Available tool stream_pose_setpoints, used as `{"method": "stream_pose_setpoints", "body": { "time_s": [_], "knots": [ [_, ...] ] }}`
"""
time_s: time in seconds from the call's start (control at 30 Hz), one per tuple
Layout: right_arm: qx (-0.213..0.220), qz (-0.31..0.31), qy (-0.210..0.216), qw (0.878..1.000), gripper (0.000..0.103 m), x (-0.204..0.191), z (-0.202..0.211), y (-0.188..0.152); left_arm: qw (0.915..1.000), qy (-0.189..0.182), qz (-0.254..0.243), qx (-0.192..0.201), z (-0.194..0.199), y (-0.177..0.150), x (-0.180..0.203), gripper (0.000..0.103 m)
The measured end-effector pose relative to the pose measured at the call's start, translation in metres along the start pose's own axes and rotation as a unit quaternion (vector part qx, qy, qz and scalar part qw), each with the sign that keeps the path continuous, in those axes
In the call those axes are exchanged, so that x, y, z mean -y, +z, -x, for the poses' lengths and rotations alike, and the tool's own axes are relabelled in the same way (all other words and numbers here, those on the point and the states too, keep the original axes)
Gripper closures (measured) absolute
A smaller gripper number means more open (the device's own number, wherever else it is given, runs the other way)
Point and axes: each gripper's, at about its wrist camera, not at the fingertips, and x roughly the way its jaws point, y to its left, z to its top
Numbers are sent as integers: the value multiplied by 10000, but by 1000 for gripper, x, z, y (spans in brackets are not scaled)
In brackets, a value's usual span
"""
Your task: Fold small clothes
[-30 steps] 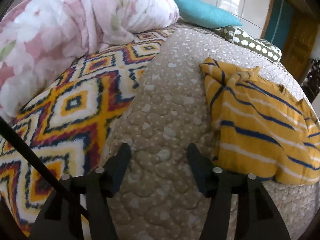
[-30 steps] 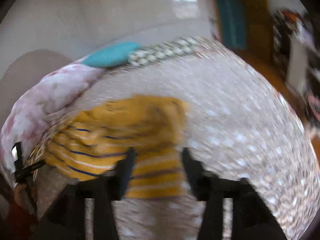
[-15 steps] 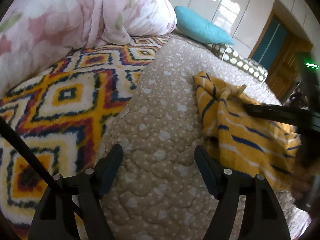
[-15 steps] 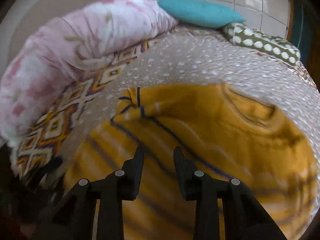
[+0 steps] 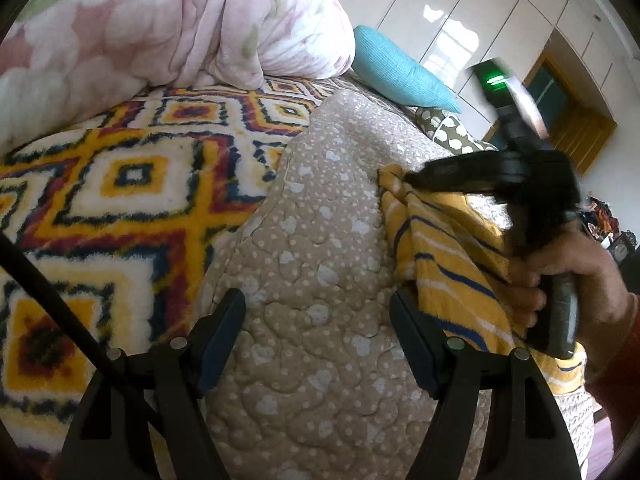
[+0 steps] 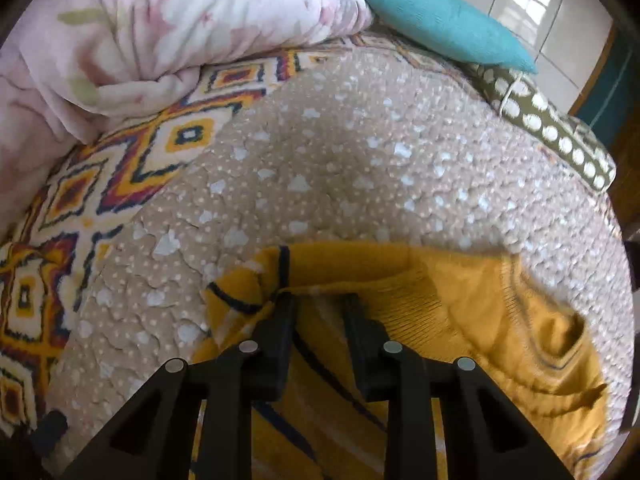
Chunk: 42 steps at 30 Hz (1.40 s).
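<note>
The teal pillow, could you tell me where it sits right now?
In both wrist views the teal pillow lies at the bed's far end, between the pink floral duvet and the olive dotted cushion.

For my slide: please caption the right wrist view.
Right tool over yellow striped top on quilt.

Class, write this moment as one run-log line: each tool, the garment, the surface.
left tool: open, empty, over quilt | right tool: narrowed at sweater's folded edge, grip unclear | yellow striped sweater: lying on quilt

Black hand-held gripper (image 6: pixel 316 308), silver screws; red sleeve (image 5: pixel 616 380)
</note>
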Motion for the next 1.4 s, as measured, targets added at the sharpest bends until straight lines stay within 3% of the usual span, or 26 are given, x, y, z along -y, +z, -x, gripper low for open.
{"method": "stream_pose_setpoints", "body": {
  "time_s": [0.03, 0.07, 0.1, 0.27, 0.47, 0.57, 0.63, 0.67, 0.73, 0.83, 0.93, 1.03, 1.1, 1.13, 1.17, 1.23, 1.33, 1.4],
  "knots": [
    [108, -28, 58, 9999, 68, 2, 10, -3, 10000, -9, 8, -2, 0, 0, -1, 30],
    [207, -109, 188, 9996, 55, 6, 25, -8, 10000, -16, 16, -6, 0, 0, -1, 30],
    [296, -190, 324, 9989, 49, 12, 39, -15, 10000, -17, 17, -11, -1, 1, -2, 30],
    [487, -326, 312, 9978, 49, 56, 92, -67, 10000, 11, -4, -32, -3, 2, -2, 30],
    [285, -1473, -47, 9887, 49, 179, 110, -144, 9999, 76, -53, -58, -4, 2, 0, 30],
    [-55, -2104, -859, 9738, 51, 253, 99, -185, 9998, 132, -94, -81, -6, 2, 3, 30],
    [-247, -2462, -1641, 9549, 48, 299, 96, -211, 9998, 156, -112, -93, -6, 2, 4, 30],
    [-188, -2736, -1631, 9477, 43, 316, 101, -221, 9997, 172, -124, -96, -7, 2, 4, 30],
    [-69, -3232, -1713, 9307, 43, 340, 114, -237, 9996, 203, -152, -103, -7, 2, 5, 30],
    [242, -3385, -1274, 9320, 43, 347, 130, -244, 9995, 238, -194, -119, -8, 2, 6, 29],
    [541, -3119, -830, 9449, 43, 329, 139, -234, 9992, 297, -236, -133, -9, 2, 8, 28],
    [507, -2685, -480, 9607, 41, 303, 130, -220, 9990, 334, -264, -143, -9, 2, 8, 28],
    [266, -2313, -586, 9708, 42, 285, 112, -210, 9990, 329, -261, -142, -9, 2, 9, 28],
    [132, -2145, -577, 9749, 54, 280, 105, -207, 9990, 329, -262, -143, -9, 2, 9, 28],
    [-40, -1880, -742, 9794, 99, 272, 96, -203, 9990, 330, -263, -142, -9, 2, 9, 28],
    [-253, -1641, -1242, 9783, 97, 273, 83, -202, 9990, 334, -269, -143, -9, 2, 8, 28],
    [-393, -1645, -1563, 9731, 97, 279, 76, -198, 9990, 330, -264, -141, -9, 2, 8, 28],
    [-454, -1509, -1775, 9714, 85, 275, 74, -194, 9990, 324, -258, -139, -9, 2, 8, 28]
  ]
}}
